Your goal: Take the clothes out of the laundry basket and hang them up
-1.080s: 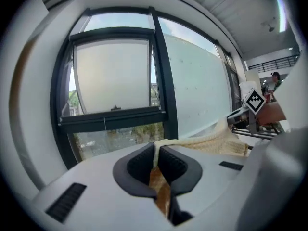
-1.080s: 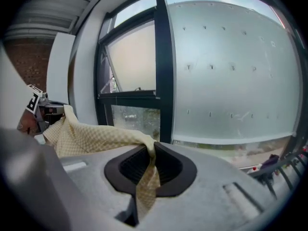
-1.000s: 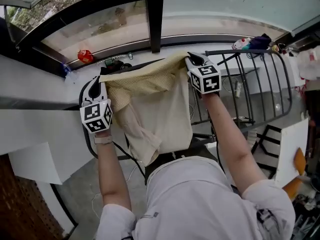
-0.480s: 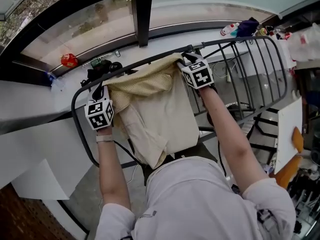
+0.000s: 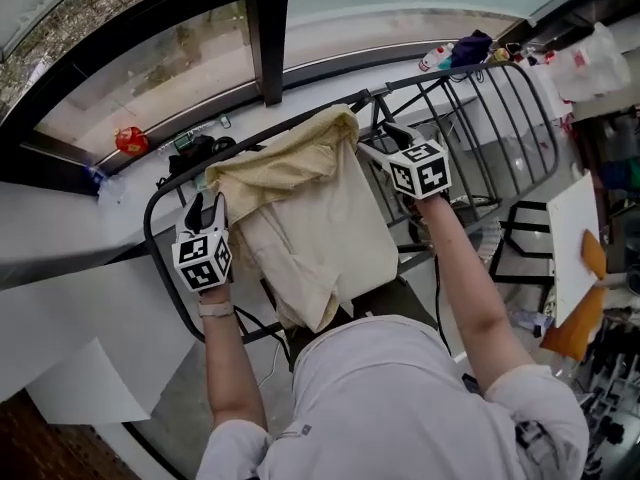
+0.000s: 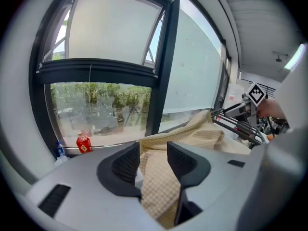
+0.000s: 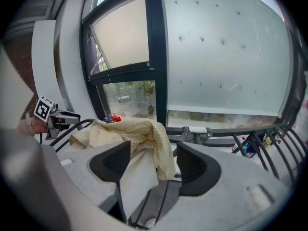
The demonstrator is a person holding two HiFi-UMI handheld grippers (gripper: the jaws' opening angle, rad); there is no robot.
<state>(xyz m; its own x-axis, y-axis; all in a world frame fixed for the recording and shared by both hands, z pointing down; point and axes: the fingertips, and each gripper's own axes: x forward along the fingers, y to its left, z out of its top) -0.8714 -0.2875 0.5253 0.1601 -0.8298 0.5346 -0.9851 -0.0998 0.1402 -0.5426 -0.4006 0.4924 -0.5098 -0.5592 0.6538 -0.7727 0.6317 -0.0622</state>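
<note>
A cream garment (image 5: 310,218) with a checked yellow top part hangs over the top rail of a black wire drying rack (image 5: 500,138). My left gripper (image 5: 205,210) is at the garment's left end. Its jaws have just been opening, and a fold of the garment (image 6: 192,134) still lies loose between the parted pads of the left gripper (image 6: 153,160). My right gripper (image 5: 380,140) is just off the garment's right edge. Its jaws have also just been opening, and the right gripper (image 7: 153,162) stands wide, with the garment (image 7: 130,131) hanging beside its left jaw.
A red bottle (image 5: 130,140) stands on the window sill behind the rack, near a dark window post (image 5: 262,28). Bottles and a dark cloth (image 5: 460,50) sit at the rack's far end. A white bag (image 5: 590,53) and a white board (image 5: 575,228) are at the right.
Both grippers have released the garment's top edge and dropped lower. The right one has drawn off to the right. The garment now rests on the rail by itself.
</note>
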